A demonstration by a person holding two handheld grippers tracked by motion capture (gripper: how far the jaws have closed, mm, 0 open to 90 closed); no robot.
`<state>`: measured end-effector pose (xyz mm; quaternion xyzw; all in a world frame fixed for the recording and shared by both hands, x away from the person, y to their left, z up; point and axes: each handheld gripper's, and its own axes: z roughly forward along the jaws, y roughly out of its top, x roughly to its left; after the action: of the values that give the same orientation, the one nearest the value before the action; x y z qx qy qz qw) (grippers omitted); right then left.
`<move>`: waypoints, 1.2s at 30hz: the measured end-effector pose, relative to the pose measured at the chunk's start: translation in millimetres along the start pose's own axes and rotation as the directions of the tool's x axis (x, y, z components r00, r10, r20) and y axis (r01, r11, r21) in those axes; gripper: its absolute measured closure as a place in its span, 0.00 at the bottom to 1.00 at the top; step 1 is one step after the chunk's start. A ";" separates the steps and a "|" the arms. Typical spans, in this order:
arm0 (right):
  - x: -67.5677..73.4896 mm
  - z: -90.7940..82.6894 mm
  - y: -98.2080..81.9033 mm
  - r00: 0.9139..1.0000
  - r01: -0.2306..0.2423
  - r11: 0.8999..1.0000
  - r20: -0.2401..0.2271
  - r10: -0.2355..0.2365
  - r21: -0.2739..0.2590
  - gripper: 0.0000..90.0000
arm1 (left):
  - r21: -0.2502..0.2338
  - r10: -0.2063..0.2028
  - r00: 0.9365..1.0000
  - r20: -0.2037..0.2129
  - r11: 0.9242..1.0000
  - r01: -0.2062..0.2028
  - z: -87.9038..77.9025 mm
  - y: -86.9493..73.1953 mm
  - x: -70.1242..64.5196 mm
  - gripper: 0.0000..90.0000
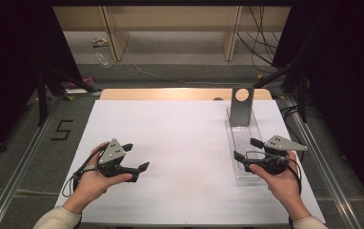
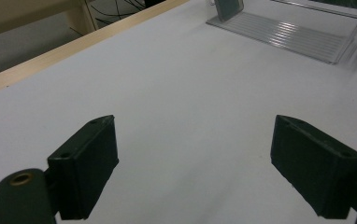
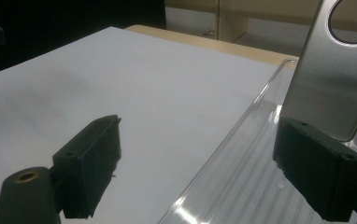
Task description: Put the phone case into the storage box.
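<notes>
My right gripper (image 1: 249, 149) is released, jaws spread astride the near left wall of the clear plastic tray (image 1: 245, 143), one inside and one outside, I judge to pinch that wall. At the tray's far end a grey metal plate with a round hole (image 1: 241, 106) stands upright. My left gripper (image 1: 136, 157) hangs open above bare white table (image 1: 180, 143), well apart, apparently waiting.

A white sheet (image 1: 180, 143) is spread over the wooden table (image 1: 170, 94) at the frame's centre. A black "5" (image 1: 62, 130) is marked on the grey floor at left. Cables (image 1: 261, 38) are seen at upper right.
</notes>
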<state>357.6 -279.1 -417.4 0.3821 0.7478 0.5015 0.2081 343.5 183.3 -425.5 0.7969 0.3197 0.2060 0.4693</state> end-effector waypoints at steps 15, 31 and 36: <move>2.0 -1.5 -6.0 1.000 0.003 1.000 -0.005 -0.003 0.010 0.18 | -0.009 0.007 1.000 0.005 1.000 -0.006 -0.8 -4.5 -0.9 0.16; 3.5 -5.2 -13.1 1.000 0.004 1.000 -0.014 -0.004 0.013 0.18 | -0.003 0.014 1.000 0.011 1.000 -0.014 -3.4 -10.6 -0.8 0.15; 3.4 -4.5 -14.1 1.000 0.005 1.000 -0.017 -0.005 0.009 0.18 | -0.003 0.013 1.000 0.010 1.000 -0.013 -4.2 -12.5 -0.6 0.15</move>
<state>347.2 -282.0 -428.2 0.3770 0.7528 0.5007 0.2011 336.5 189.9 -434.5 0.7992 0.3120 0.2056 0.4708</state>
